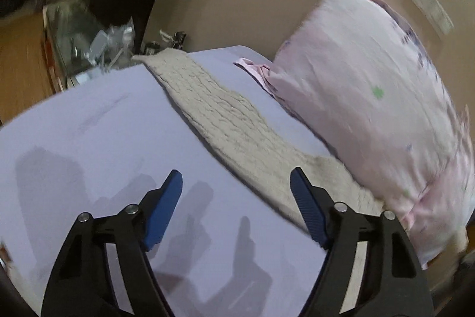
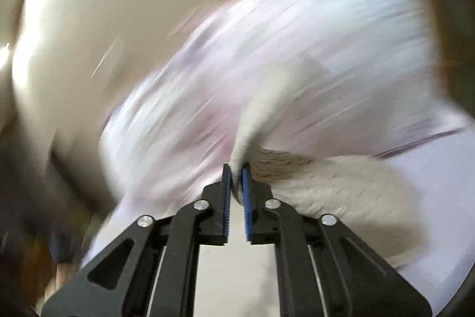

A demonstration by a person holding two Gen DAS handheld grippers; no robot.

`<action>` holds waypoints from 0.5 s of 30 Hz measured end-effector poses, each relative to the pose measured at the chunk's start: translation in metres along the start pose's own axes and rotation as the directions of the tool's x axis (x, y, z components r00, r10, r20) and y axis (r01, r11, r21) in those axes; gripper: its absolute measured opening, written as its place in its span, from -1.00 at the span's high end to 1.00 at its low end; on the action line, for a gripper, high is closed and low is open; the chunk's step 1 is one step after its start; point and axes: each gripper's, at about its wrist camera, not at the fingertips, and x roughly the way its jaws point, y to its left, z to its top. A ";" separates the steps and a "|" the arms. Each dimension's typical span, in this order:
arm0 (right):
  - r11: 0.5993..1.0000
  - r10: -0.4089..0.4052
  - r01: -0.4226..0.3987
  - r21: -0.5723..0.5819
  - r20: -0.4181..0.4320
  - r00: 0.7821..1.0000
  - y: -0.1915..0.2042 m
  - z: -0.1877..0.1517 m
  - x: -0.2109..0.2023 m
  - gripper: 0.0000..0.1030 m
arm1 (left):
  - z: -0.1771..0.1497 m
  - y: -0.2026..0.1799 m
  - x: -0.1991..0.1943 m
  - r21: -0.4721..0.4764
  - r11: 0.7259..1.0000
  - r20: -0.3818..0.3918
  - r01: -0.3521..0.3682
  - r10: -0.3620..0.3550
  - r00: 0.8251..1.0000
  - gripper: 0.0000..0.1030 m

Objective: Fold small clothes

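A beige knitted garment (image 1: 225, 115) lies stretched in a long strip across the lavender bed sheet (image 1: 98, 127), running from the far left toward the pillow. My left gripper (image 1: 236, 178) is open and empty, hovering above the sheet with its right finger over the garment's near end. My right gripper (image 2: 236, 174) is shut on an edge of the beige garment (image 2: 326, 186), lifting a fold of it in front of the pillow. The right wrist view is strongly motion-blurred.
A large pink and white pillow (image 1: 371, 97) leans against the beige wall at the right, close behind the garment; it fills the right wrist view (image 2: 282, 55). A small pink cloth (image 1: 252, 67) lies by it. Clutter and a glass case (image 1: 89, 40) stand past the bed's far left edge.
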 end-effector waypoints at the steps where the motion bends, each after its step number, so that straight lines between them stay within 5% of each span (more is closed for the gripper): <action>1: 0.999 0.038 -0.042 -0.035 -0.105 0.994 0.022 -0.014 0.027 0.54 | 0.002 0.002 0.003 -0.019 1.000 -0.004 0.007 -0.007 1.000 -0.47; 2: 0.996 0.059 -0.073 -0.055 -0.229 0.972 0.042 -0.033 0.056 0.26 | 0.005 0.004 0.008 -0.043 0.999 -0.010 0.014 -0.014 1.000 -0.47; 4: 0.994 0.067 -0.090 -0.062 -0.302 0.951 0.056 -0.050 0.075 0.20 | 0.011 0.007 0.016 -0.086 0.996 -0.019 0.029 -0.031 0.999 -0.47; 8: 0.998 0.032 -0.041 -0.038 -0.205 0.978 0.039 -0.050 0.048 -0.44 | 0.030 0.020 0.038 -0.175 0.984 -0.045 0.039 -0.047 0.998 -0.32; 12: 0.999 -0.036 0.038 0.009 -0.169 0.985 0.002 -0.042 0.021 -0.47 | 0.048 0.043 0.068 -0.298 0.955 -0.087 0.009 -0.037 0.996 -0.03; 15: 0.994 -0.094 0.102 0.039 -0.159 0.983 -0.024 -0.034 0.021 -0.49 | 0.058 0.050 0.075 -0.339 0.941 -0.080 0.009 -0.039 0.996 0.00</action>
